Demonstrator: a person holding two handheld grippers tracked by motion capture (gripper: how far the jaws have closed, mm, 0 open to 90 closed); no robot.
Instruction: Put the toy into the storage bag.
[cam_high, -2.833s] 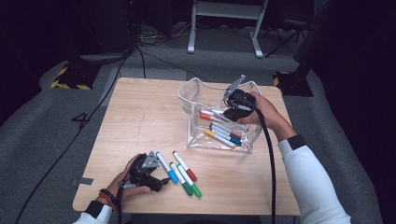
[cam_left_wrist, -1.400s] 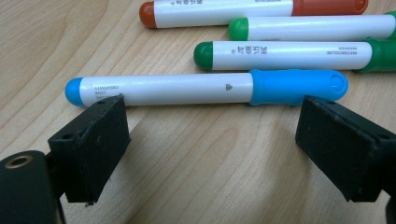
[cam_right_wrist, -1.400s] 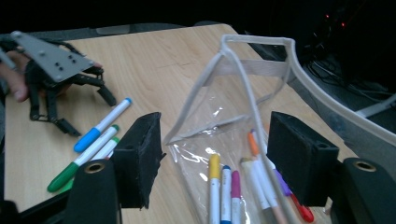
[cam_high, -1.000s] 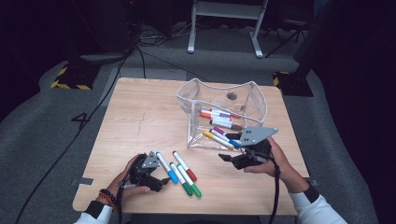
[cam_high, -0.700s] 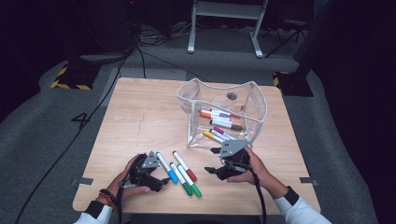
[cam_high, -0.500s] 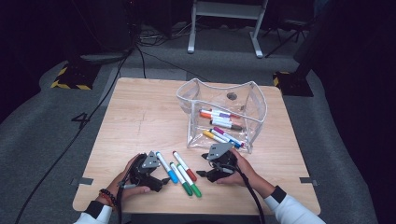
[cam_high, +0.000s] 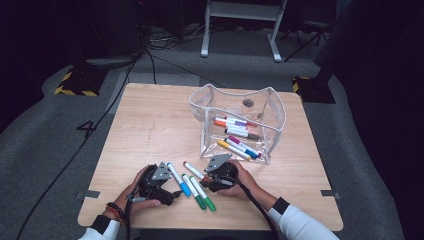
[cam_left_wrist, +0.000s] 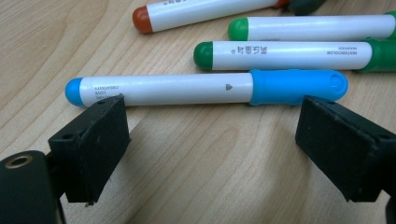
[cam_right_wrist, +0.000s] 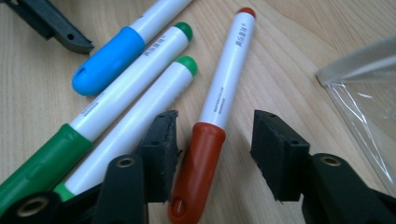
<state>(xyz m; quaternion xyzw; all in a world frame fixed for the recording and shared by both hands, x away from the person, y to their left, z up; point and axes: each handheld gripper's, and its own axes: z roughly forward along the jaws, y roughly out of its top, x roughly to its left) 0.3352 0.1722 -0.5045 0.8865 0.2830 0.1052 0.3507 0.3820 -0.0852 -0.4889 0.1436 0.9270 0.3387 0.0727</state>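
Observation:
Four markers lie side by side on the wooden table (cam_high: 150, 125): a blue one (cam_high: 177, 178), two green ones (cam_high: 194, 192) and a red one (cam_high: 195, 171). My left gripper (cam_high: 172, 186) rests open beside the blue marker (cam_left_wrist: 205, 87), which lies just beyond its jaws, with nothing between them. My right gripper (cam_high: 206, 177) is open and its jaws straddle the cap end of the red marker (cam_right_wrist: 219, 93) without pinching it. The green markers (cam_right_wrist: 126, 102) lie just left of it. A clear plastic pouch (cam_high: 270, 107) behind holds several more markers.
The pouch's corner (cam_right_wrist: 364, 88) lies close to the right of my right gripper (cam_right_wrist: 217, 140). A jaw of the left gripper (cam_right_wrist: 46, 23) shows across the markers. Bare wood stretches over the table's left and far parts. Cables and a stand sit on the floor beyond.
My right gripper has come away from the pouch, down and left to the table front, and now straddles the red marker. The left gripper has stayed put.

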